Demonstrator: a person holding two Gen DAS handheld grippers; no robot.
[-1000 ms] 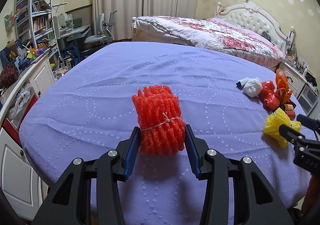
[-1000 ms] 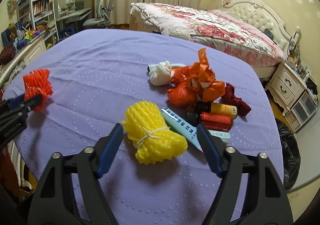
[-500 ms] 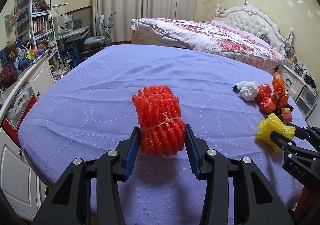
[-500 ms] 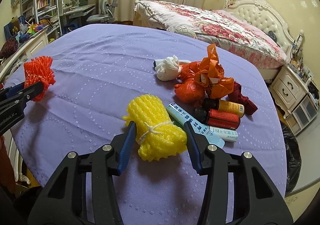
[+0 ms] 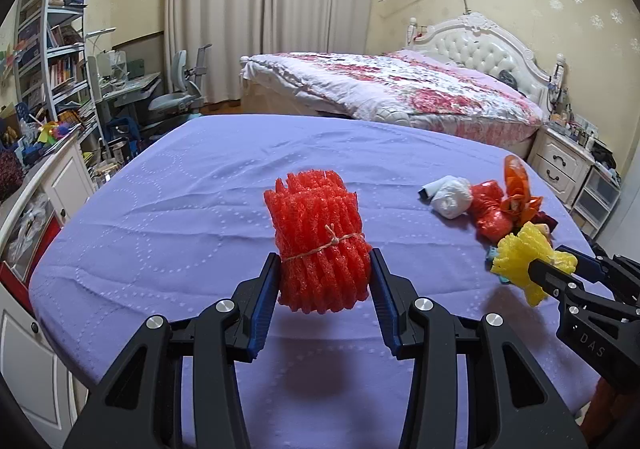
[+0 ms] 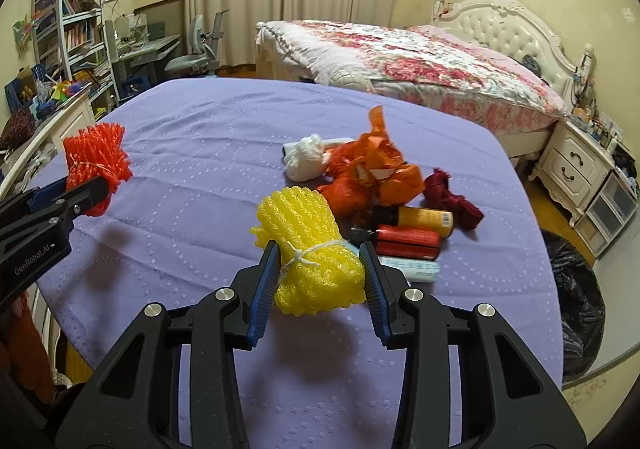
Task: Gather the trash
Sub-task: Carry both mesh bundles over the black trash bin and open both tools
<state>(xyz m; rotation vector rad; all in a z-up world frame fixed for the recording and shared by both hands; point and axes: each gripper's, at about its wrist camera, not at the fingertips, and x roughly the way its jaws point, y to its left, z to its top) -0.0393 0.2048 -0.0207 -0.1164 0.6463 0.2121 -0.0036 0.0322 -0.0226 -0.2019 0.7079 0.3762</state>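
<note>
A red foam-net bundle (image 5: 320, 245) tied with string hangs just above the purple tablecloth (image 5: 200, 209), and my left gripper (image 5: 324, 273) is shut on its lower end. My right gripper (image 6: 320, 269) grips a yellow foam-net bundle (image 6: 312, 249) tied with white string; its jaws are still closing and both pads press the foam, which is lifted off the cloth. Each gripper shows in the other's view, the right gripper (image 5: 560, 269) at the far right and the left gripper (image 6: 80, 193) at the far left.
A trash pile lies on the cloth: a white wad (image 6: 306, 157), orange bags (image 6: 376, 169), a dark red bag (image 6: 452, 197), cans (image 6: 408, 241) and a light blue tube (image 6: 416, 269). A black bin bag (image 6: 576, 289) stands right of the table. A bed (image 5: 400, 89) lies behind.
The right gripper closed onto the yellow bundle and lifted it off the cloth. The left gripper rose a little with the red bundle still held.
</note>
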